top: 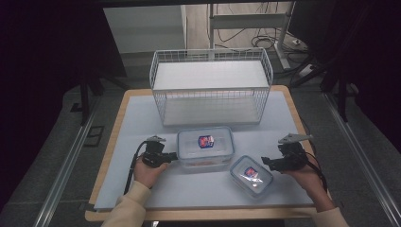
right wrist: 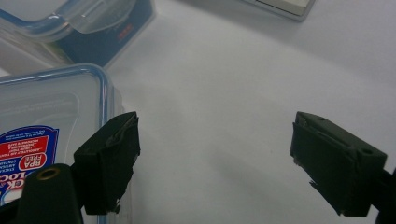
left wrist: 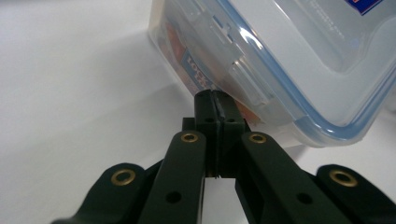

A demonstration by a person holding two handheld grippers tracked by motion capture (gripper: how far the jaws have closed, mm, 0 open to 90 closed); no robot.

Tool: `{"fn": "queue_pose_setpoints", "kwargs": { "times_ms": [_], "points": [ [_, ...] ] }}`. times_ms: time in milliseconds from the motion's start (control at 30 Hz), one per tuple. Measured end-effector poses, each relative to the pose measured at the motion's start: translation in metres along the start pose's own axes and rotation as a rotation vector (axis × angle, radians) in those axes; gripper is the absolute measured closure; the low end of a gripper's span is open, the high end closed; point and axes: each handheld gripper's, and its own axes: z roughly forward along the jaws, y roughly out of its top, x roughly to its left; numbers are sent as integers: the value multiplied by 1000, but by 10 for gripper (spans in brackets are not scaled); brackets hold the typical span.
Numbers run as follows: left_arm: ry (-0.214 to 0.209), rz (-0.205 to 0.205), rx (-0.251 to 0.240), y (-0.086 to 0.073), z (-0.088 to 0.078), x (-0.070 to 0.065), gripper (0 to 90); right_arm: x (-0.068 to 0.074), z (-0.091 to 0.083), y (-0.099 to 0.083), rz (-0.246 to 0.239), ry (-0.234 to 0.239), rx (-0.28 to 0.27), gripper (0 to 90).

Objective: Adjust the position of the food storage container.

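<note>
On the desk, the left gripper has its fingers closed, tips against the larger clip-lid container. The right gripper, open, hovers at the smaller container. Both look light, rigid and slippery; best gripped across the rim.

A wire basket is set at the far middle of the surface. Just before it, a large container is placed centrally. A small container is found nearer and to the right of the large one, close beside it but apart. The left tongs are brought against the large container's left side; contact appears likely, though the close view is cramped. The right tongs are held at the small container's right edge, one jaw over its lid corner.
</note>
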Motion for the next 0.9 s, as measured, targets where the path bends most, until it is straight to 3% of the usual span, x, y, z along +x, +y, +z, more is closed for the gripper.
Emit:
{"fn": "queue_pose_setpoints", "kwargs": {
  "times_ms": [200, 433, 900],
  "points": [
    [8, 13, 3, 10, 12, -6, 900, 0, 1, 0, -1, 1, 2, 156],
    [-12, -2, -2, 13, 16, -3, 900, 0, -1, 0, 1, -2, -4, 156],
    [7, 18, -63, 6, -17, -4, 897, -2, -6, 0, 8, -12, -23, 156]
  ]
}}
